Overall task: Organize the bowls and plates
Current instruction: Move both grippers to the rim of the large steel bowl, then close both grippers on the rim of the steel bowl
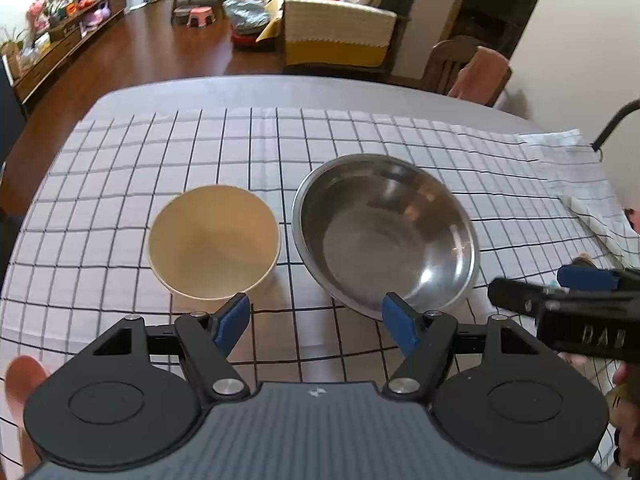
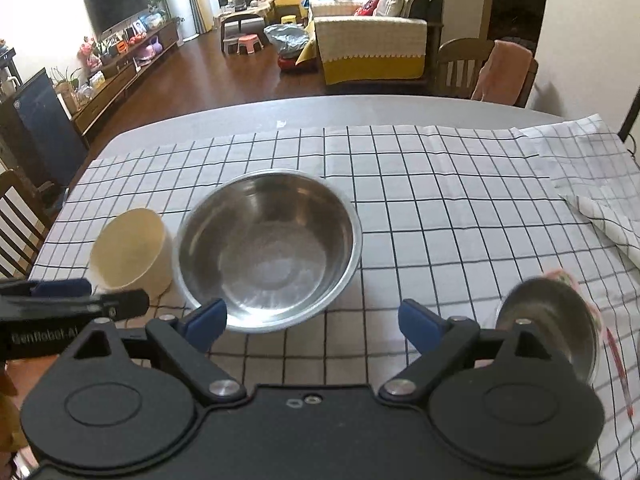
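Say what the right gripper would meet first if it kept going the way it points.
Probably the checked tablecloth just right of the large steel bowl; the right gripper, jaws open and empty, might clip its near rim, since depth is unclear.

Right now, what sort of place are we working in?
Most likely a home's open dining and living room: a table under a checked tablecloth, a sofa and a TV on a wood floor, toys scattered about.

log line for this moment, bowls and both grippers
left gripper open, empty | right gripper open, empty | cream bowl beside steel bowl, unstacked
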Tool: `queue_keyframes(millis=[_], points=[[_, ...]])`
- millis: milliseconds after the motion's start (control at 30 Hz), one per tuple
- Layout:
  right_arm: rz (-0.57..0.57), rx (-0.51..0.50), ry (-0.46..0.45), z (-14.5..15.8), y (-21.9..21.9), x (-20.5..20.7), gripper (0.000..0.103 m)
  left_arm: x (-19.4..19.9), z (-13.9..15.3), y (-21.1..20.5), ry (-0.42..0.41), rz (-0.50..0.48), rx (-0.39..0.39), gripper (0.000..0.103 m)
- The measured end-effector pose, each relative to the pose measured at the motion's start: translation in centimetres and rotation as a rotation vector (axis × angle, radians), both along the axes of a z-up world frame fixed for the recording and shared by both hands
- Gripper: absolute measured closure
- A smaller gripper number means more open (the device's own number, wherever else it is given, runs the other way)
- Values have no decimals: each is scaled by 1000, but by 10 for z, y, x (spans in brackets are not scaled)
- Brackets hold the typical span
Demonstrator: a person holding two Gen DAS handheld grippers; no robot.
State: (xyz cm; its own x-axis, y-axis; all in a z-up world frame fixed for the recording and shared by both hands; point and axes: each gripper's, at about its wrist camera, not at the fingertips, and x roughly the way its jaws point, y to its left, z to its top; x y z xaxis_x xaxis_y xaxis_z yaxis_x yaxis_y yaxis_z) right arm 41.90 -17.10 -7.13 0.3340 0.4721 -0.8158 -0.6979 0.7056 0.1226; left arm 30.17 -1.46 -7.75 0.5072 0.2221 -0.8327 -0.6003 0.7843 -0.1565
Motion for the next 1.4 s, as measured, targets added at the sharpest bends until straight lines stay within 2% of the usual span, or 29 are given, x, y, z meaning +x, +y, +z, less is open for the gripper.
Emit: queue_keyframes(millis=[133,300,433,800,867,1100,1133,1233,1400], points=[[14,-18,19,-9,12,19,13,12,-15,8,29,49,-45,31],[34,-52,42,-22,27,40,13,29,-25,9,46,57,-67,31],[21,-82,60,-31,36,61,22,41,-35,13,56,74,-105,32],[38,-140,93,-53,59,89,44,59,-55,22,95,98,-142,54],[40,-147,96,-56,61,93,52,61,-57,24,97,100,-146,60],[57,-147,120,-62,66,95,67,64,-62,28,105,105,-159,76],[59,-147,123,-63,67,95,71,63,-63,28,107,106,-159,81],[63,-147,134,-65,68,95,81,63,-63,30,104,106,-165,83],[57,-148,129,-66,68,94,86,62,-63,29,106,93,-155,83]])
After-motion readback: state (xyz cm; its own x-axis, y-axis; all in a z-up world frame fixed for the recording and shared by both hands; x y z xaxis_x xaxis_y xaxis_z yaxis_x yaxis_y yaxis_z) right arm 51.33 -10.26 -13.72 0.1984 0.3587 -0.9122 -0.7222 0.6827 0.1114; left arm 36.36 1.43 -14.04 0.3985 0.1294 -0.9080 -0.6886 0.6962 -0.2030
